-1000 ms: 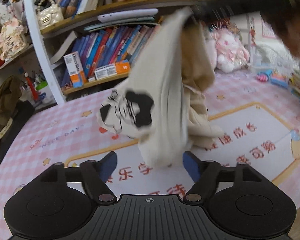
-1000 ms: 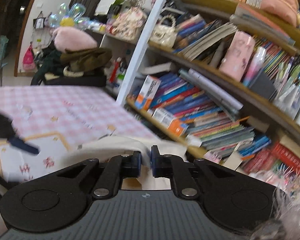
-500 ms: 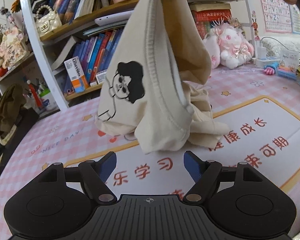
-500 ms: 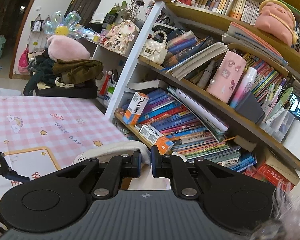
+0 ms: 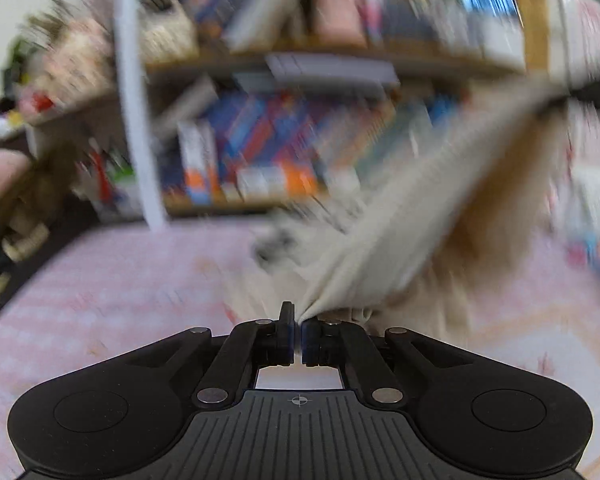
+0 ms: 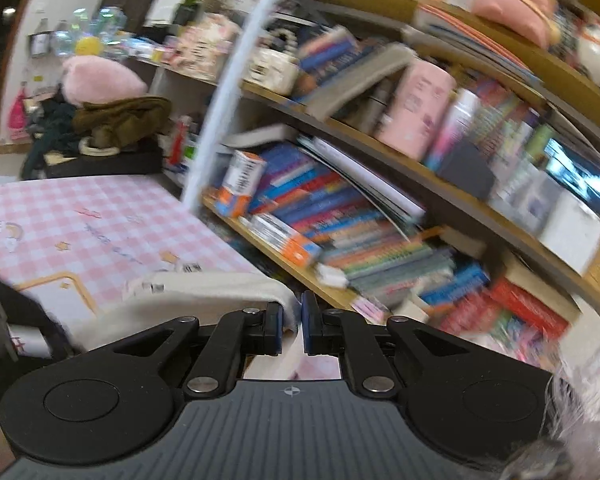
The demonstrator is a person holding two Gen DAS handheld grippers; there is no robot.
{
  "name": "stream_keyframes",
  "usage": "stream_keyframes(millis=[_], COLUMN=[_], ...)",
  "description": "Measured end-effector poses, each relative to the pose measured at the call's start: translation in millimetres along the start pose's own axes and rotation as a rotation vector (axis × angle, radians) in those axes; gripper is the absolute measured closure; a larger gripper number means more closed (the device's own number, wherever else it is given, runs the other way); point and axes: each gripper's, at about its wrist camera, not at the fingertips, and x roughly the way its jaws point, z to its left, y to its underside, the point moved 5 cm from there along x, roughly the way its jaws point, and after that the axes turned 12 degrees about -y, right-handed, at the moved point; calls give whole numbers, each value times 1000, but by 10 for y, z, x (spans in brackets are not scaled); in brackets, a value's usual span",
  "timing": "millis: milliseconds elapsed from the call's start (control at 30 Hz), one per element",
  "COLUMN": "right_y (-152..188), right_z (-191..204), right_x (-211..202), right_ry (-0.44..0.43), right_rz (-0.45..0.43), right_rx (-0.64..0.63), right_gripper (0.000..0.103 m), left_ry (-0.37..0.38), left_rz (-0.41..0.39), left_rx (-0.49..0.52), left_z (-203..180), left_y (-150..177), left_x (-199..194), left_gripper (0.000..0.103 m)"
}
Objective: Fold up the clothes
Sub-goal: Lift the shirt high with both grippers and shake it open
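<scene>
Cream garment: held aloft over the pink checked counter, stretched between left gripper and right gripper, each pinched closed on an edge; risk: thin bites slipping under tension.

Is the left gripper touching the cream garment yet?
Touching. The left wrist view shows the left gripper shut on a pinched corner of the cream garment, cloth fanning out from between its fingers.

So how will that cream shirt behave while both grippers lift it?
Probably floppy: the shirt sags and bunches between the left gripper and the right gripper. Likely light, since small pinches of fabric hold it. Its loose part may swing; it looks blurred.
</scene>
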Motion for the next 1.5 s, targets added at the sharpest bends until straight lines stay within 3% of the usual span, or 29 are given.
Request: stream_keyframes(millis=[100,200,333,433,467,567,633,700,767,867,967,1067,1200,1500], right_y=[-59,-119,-783,-1230,-1306,-1464,-1437,-1304,-1024,-328,352,924,949,994], right_z=[-67,-133,-282,-292,-279,-245,-286,-373,-498,-637,-490,-363,-531,-953], right_x=[-131,-264,-794,-1258,-1360,-1576,-1468,-1128,-615,276,911,1453,1868,2714], right_ry=[42,84,177,244,252,258,224,203,168,90,60,42,75,143], right_rz=[-33,-66,-344,-572,-618,-719,-691,-583,-420,-132,86,264,302,364], right_rx=[2,3,-24,-85,-98,-120,-87,-49,29,199,277,330,308,288], right_gripper=[96,96,96,96,96,96,96,95,95,95,96,96,96,95], left_ry=[-45,-96,-121,-135,-131,-101,-89,-72,-79,-67,-44,-32,-16,-14], left_rz=[-178,-430,-736,-906,-930,-897,-799,-642,-476,-226,-57,-1,15,69], left_rx=[-63,-88,-136,-162,-169,-181,-166,-133,-67,16,69,99,136,186], left_z=[237,413,608,705,732,785,791,763,692,543,406,361,303,113], left_y=[-585,-1218,-1870,-2132,-2187,-2251,-2212,-2112,-1901,-1436,-1005,-959,-1157,-1235], left_x=[-374,-904,-1661,-2067,-2116,-1993,-1648,-1160,-555,344,967,1372,1848,2637], left_gripper=[101,101,101,101,101,101,101,100,100,99,99,99,99,97])
